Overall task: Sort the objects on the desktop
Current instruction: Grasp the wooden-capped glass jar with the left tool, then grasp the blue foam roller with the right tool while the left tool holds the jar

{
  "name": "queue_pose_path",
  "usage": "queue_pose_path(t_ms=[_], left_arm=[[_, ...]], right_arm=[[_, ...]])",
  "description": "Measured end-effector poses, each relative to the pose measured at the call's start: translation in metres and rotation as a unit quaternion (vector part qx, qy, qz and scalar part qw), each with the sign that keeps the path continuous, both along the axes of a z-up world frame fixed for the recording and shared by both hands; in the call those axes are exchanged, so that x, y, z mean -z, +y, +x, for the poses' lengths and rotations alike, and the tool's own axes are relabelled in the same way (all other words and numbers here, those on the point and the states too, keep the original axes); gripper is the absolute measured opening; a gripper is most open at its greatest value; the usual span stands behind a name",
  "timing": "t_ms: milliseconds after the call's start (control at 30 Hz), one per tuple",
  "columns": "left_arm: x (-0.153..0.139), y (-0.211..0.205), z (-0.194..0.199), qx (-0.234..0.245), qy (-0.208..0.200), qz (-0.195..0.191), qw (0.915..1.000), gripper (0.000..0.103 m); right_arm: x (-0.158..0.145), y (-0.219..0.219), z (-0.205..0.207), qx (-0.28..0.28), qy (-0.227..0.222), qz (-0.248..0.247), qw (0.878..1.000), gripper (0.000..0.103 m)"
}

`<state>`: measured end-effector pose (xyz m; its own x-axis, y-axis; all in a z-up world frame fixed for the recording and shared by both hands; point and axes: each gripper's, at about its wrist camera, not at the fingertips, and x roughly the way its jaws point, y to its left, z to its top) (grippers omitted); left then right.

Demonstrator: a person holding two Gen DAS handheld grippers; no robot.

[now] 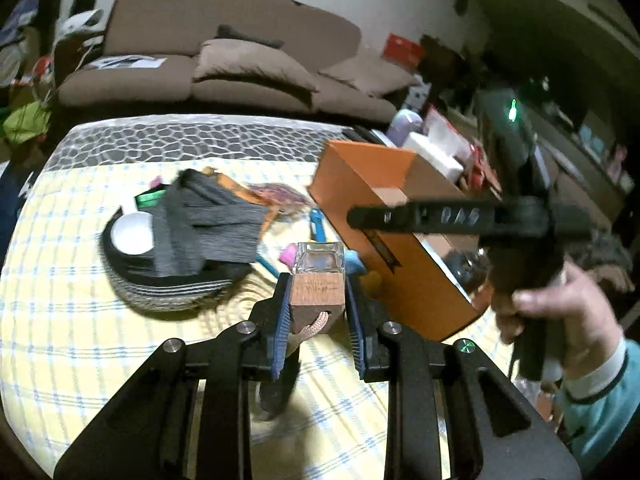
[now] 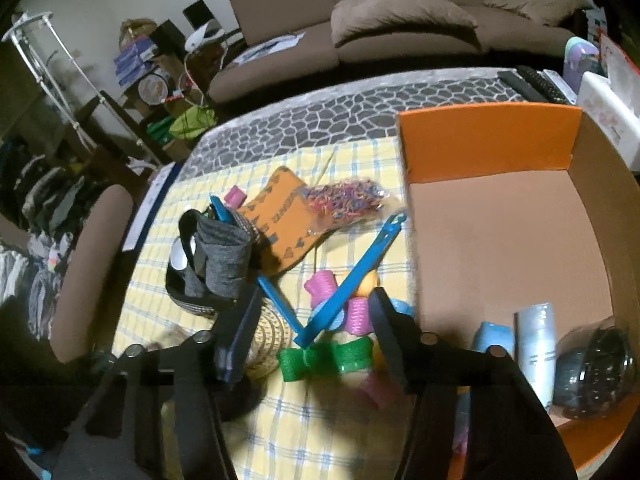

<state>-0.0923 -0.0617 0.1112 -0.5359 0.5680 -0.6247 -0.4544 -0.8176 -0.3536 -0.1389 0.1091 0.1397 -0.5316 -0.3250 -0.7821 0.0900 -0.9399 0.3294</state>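
Presently the left gripper (image 1: 318,280) is clamped on a small glass bottle with a wooden cap (image 1: 318,276), its blue pads pressing the cap's two sides, and holds it clear above the yellow checked tablecloth (image 1: 80,320) just beside the orange cardboard box (image 1: 400,280). Meanwhile the right gripper (image 2: 312,312) stands part open with nothing gripped, poised over a green bow (image 2: 324,358), pink hair rollers (image 2: 322,286) and a blue plastic stick (image 2: 352,276) on the cloth; inside the box lie a white tube (image 2: 536,344) and a dark round container (image 2: 596,368)
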Motion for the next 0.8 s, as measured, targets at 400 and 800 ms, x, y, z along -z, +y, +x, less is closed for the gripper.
queue_pose_path(t_ms=[400,800], left_arm=[[-0.015,-0.039,-0.007,-0.030,0.010,0.042,0.9986,0.024],[-0.023,-0.056,-0.003,-0.051,0.016,0.059,0.9968,0.024]], right_arm=[[0.031,-0.047,-0.014,-0.001,-0.016,0.152,0.988,0.043],[0.065,-0.069,-0.021,-0.025,-0.034,0.234,0.971,0.039]])
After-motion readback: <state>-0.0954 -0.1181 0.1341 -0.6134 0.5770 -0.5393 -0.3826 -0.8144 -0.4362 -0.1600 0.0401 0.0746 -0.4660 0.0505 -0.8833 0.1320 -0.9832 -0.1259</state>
